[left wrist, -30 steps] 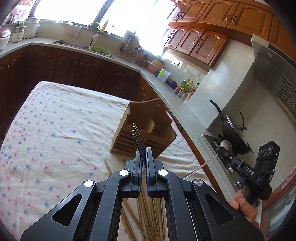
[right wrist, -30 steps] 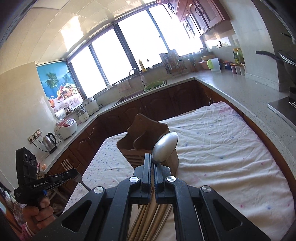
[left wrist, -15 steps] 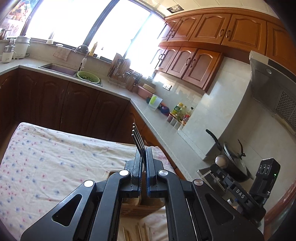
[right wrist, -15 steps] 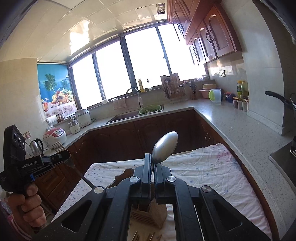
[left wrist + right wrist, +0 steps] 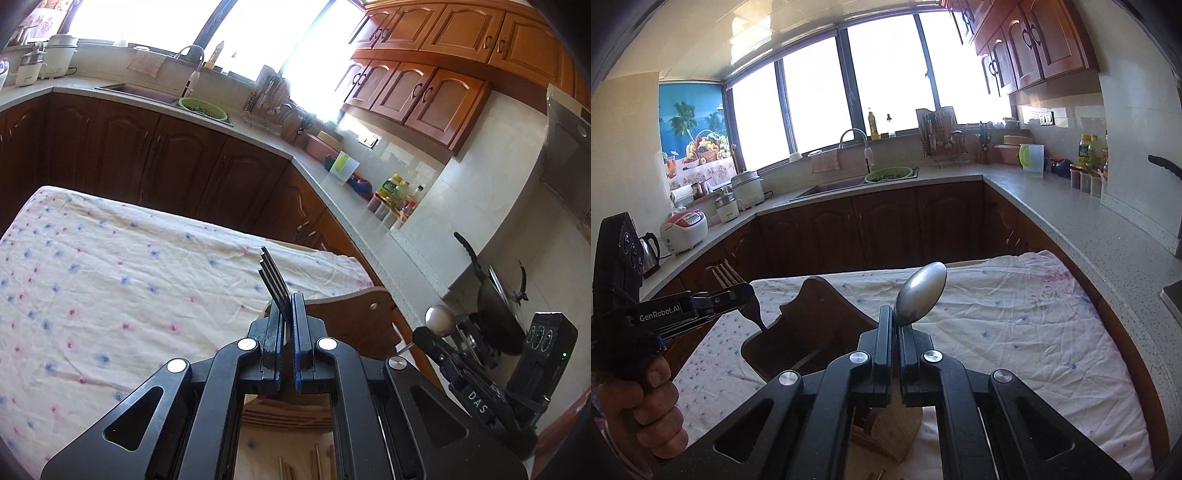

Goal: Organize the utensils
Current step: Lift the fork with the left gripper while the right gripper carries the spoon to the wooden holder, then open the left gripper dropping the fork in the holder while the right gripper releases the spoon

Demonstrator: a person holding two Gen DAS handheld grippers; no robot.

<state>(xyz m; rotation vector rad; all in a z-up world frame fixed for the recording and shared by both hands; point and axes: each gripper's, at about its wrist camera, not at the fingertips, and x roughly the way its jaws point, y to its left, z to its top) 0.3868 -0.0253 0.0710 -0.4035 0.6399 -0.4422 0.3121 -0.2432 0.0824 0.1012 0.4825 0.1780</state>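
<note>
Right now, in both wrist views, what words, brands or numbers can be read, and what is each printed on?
"DAS": white letters on the black body of the right gripper, seen from the left wrist.
"GenRobot.AI": white letters on the body of the left gripper, seen from the right wrist.
Labels on the bottles by the wall: too small to read.
Markings on the rice cooker: too blurred to read.

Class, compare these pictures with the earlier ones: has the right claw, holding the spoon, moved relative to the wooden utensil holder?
Yes. The right claw now sits beside and above the wooden utensil holder; earlier, the holder stood farther ahead.
</note>
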